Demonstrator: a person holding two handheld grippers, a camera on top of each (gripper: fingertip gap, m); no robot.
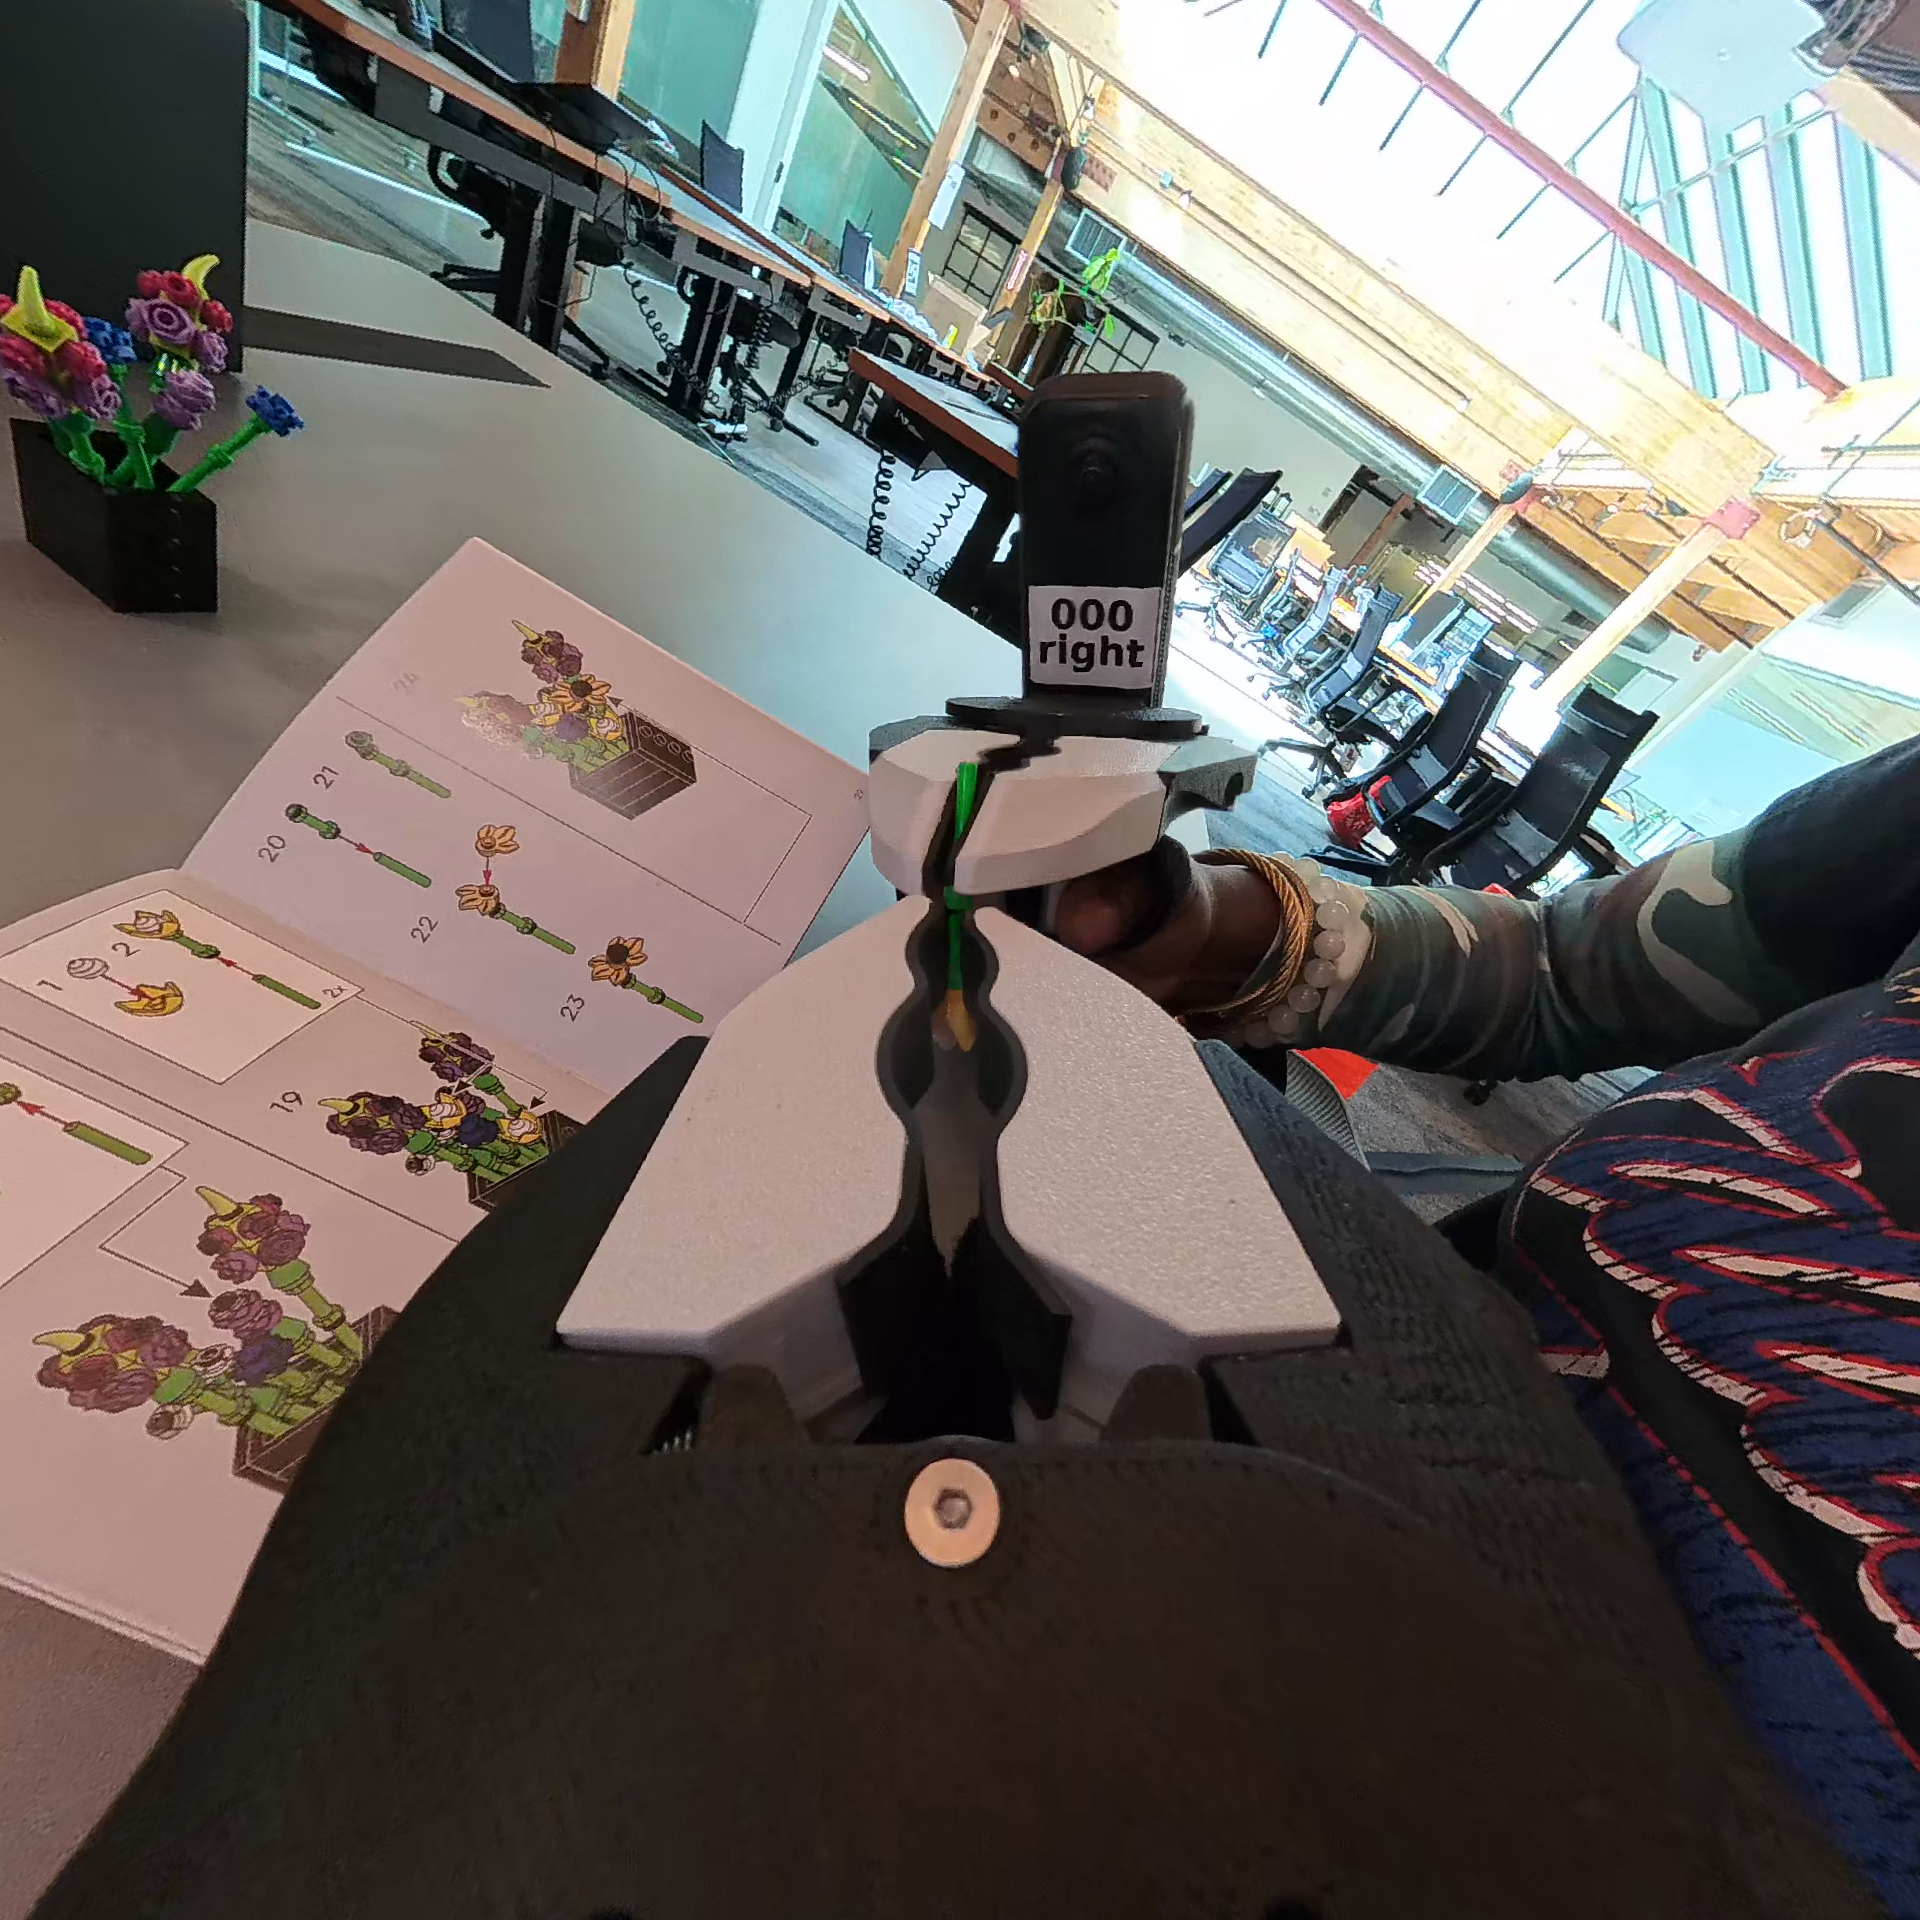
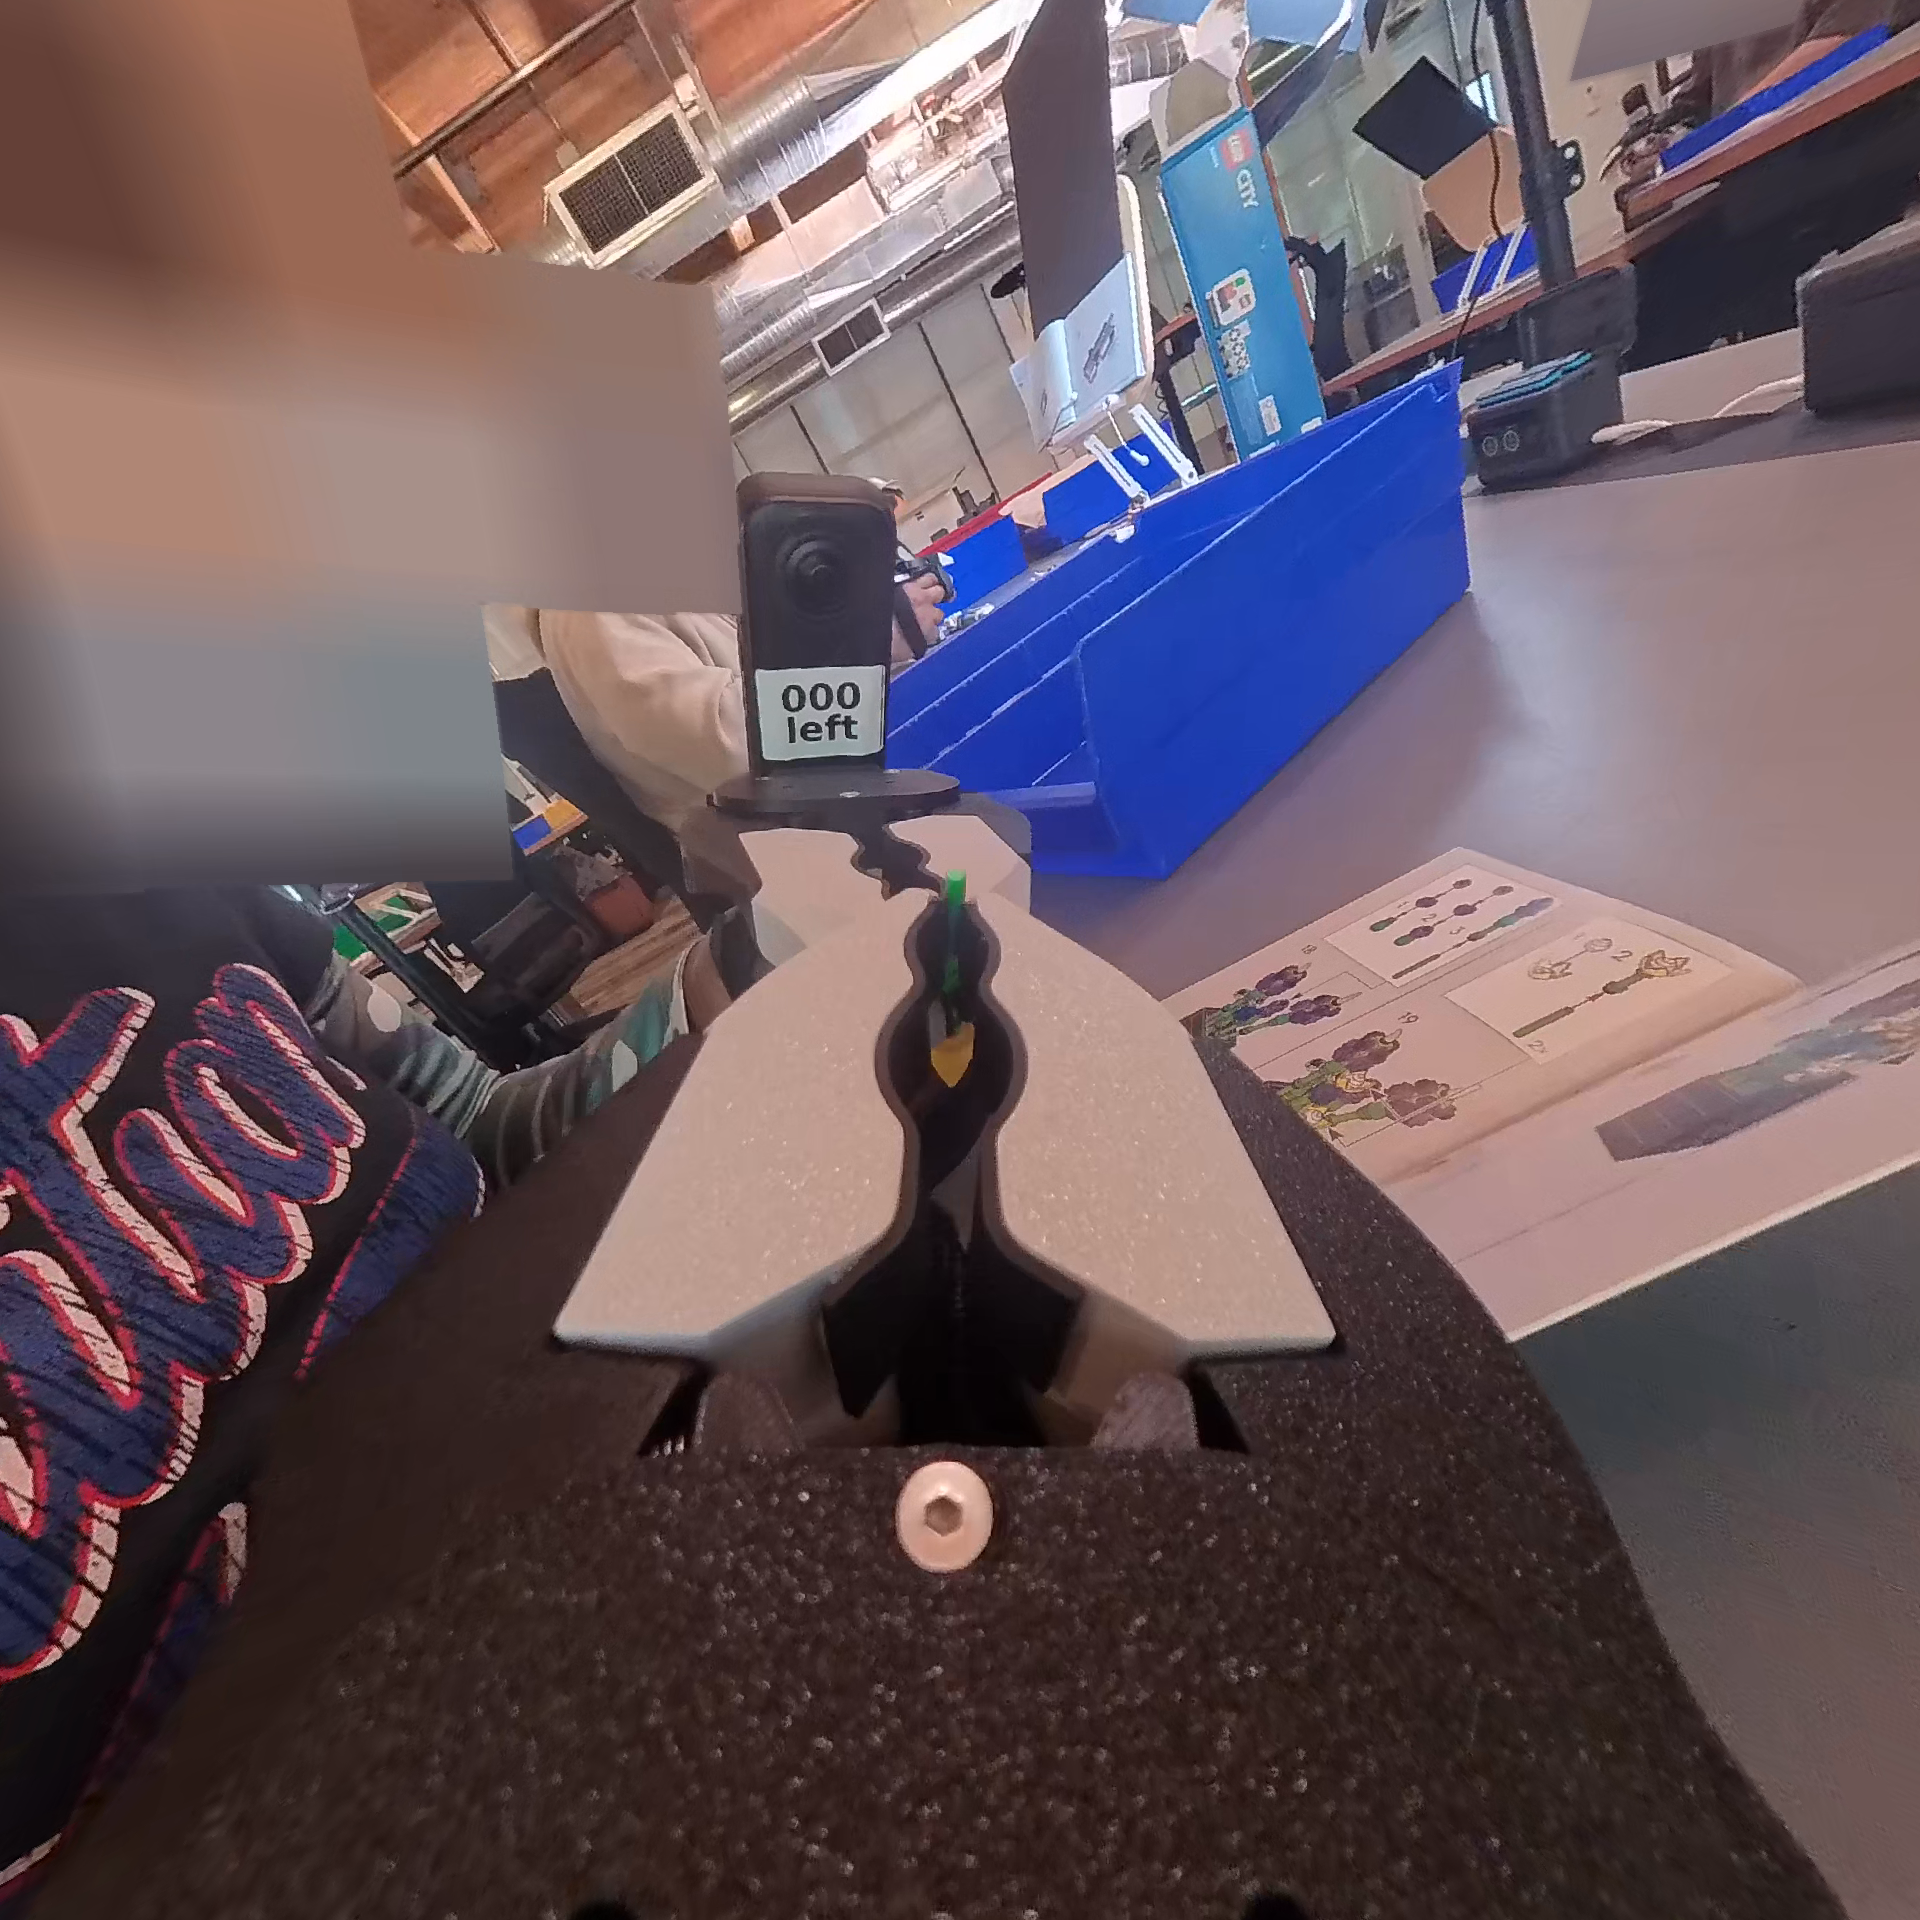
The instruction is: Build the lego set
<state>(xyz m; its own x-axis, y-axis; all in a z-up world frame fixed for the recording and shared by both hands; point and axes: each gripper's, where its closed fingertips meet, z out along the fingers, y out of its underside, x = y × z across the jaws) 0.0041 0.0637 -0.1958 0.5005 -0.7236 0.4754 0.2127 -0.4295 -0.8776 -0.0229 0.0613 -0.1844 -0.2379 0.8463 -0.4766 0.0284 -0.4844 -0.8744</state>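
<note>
Left tongs (image 1: 951,935) closed, white fingers (image 1: 1091,1122) pinched together at the tips, held up off the bench. Right tongs (image 2: 951,925) closed too, facing the left tongs tip to tip, nearly touching. Right hand (image 1: 1117,909) wraps the handle below the right tongs; wrist wears beaded and gold bracelets, forearm in a camo sleeve (image 1: 1475,966) reaching in from the right.

Left wrist view: rides close behind its own grey-fingered left gripper (image 1: 951,935), tilted, facing the right gripper (image 1: 961,831) tip to tip, office desks beyond.
Right wrist view: equally close behind its right gripper (image 2: 951,925), facing back at the left gripper (image 2: 914,873).
Shared: the thin green stem (image 1: 958,914) (image 2: 951,940), apparently one piece, and the open illustrated instruction booklet (image 1: 395,935) (image 2: 1507,1060).
</note>
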